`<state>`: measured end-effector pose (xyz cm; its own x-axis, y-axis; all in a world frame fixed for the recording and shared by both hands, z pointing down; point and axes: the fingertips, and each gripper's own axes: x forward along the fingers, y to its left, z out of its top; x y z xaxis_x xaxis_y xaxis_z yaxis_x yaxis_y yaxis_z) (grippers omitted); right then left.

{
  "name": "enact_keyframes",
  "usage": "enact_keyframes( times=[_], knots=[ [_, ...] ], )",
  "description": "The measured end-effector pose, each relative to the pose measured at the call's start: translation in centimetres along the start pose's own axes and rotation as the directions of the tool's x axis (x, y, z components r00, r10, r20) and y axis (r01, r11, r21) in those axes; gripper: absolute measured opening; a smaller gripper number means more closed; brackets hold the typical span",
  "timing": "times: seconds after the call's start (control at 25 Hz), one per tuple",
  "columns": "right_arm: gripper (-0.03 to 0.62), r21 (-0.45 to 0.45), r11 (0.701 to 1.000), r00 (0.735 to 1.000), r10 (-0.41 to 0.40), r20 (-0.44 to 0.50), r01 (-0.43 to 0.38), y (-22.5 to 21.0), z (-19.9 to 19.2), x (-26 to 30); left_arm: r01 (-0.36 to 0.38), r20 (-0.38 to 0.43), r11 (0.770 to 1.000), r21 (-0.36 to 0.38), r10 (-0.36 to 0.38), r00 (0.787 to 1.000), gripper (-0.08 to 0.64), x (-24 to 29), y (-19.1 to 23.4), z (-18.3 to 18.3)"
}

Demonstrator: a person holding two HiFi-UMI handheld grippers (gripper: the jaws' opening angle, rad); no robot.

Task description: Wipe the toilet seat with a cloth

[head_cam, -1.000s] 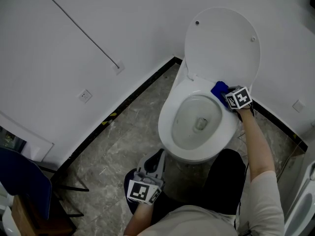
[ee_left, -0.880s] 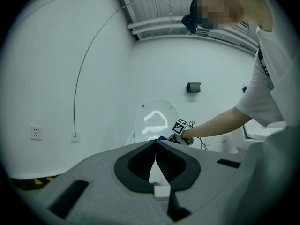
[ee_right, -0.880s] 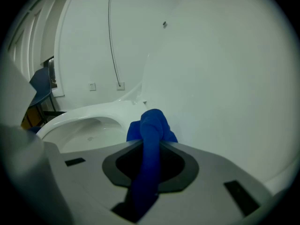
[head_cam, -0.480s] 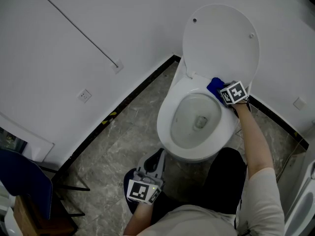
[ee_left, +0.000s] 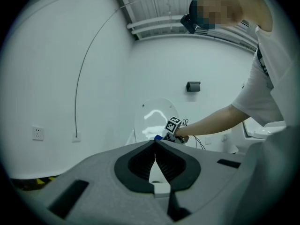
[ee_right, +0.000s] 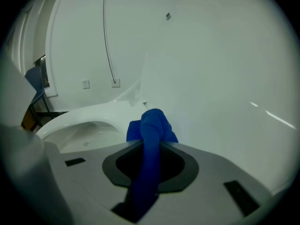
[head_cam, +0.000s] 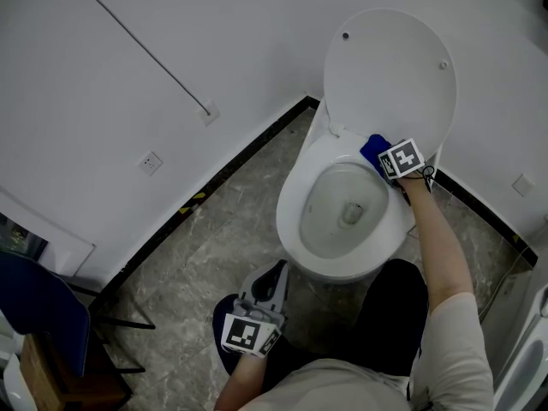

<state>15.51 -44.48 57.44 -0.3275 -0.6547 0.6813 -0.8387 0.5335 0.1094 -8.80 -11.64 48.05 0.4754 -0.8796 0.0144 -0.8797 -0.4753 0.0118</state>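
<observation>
The right gripper [ee_right: 151, 143] has its two grey jaws pinched on a deep blue soft cloth [ee_right: 152, 125]. The fabric runs as a rolled rope down the dark hollow between them and bunches into a rounded knob past the tips. From above, that bunch [head_cam: 374, 151] sits on the back right of the glossy white oval toilet seat [head_cam: 291, 214], close under the foot of the raised lid, with the right gripper [head_cam: 385, 163] and its black-and-white marker cube just behind it. The person's bare forearm [head_cam: 437, 247] stretches out to it from a pale short sleeve.

The smooth white rounded lid [head_cam: 390, 67] stands up against the wall. The bowl inside the seat ring looks dull grey and wet.

The left gripper [ee_left: 155, 143] has its jaws pressed together at the tips with nothing between them. It is held low in front of the person [head_cam: 267, 282], well apart from the toilet, over the grey veined stone floor [head_cam: 205, 247].

A black skirting strip [head_cam: 248, 152] edges the plain white wall, where a thin cable [head_cam: 141, 50] slants down, with a small square socket plate [head_cam: 151, 163] lower on the wall.
</observation>
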Motion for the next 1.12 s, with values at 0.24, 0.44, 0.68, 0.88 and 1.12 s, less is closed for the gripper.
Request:
enact_keyframes(
  times=[0.24,0.44,0.68,0.88,1.12],
  knots=[
    [0.066,0.006,1.0,1.0,-0.003,-0.005,0.003,0.5,0.6,1.0,-0.013,0.0,1.0,-0.009,0.013,1.0,0.008,-0.2,0.5,-0.2],
    [0.066,-0.006,1.0,1.0,-0.015,-0.007,0.015,0.8,1.2,1.8,-0.012,-0.003,1.0,-0.014,0.012,1.0,0.008,-0.1,0.6,-0.4],
    [0.066,-0.004,1.0,1.0,-0.017,-0.006,0.017,1.2,1.7,2.3,-0.023,-0.002,1.0,-0.017,0.023,1.0,0.008,-0.5,1.0,-0.6],
    [0.066,0.003,1.0,1.0,-0.02,-0.006,0.02,1.4,2.1,2.7,-0.031,-0.001,0.999,-0.024,0.031,1.0,0.008,-0.8,1.2,-0.6],
    [0.066,0.014,1.0,1.0,-0.028,-0.005,0.028,1.7,2.5,3.1,-0.026,-0.003,0.999,-0.027,0.026,1.0,0.008,-1.0,1.2,-0.8]
  ],
)
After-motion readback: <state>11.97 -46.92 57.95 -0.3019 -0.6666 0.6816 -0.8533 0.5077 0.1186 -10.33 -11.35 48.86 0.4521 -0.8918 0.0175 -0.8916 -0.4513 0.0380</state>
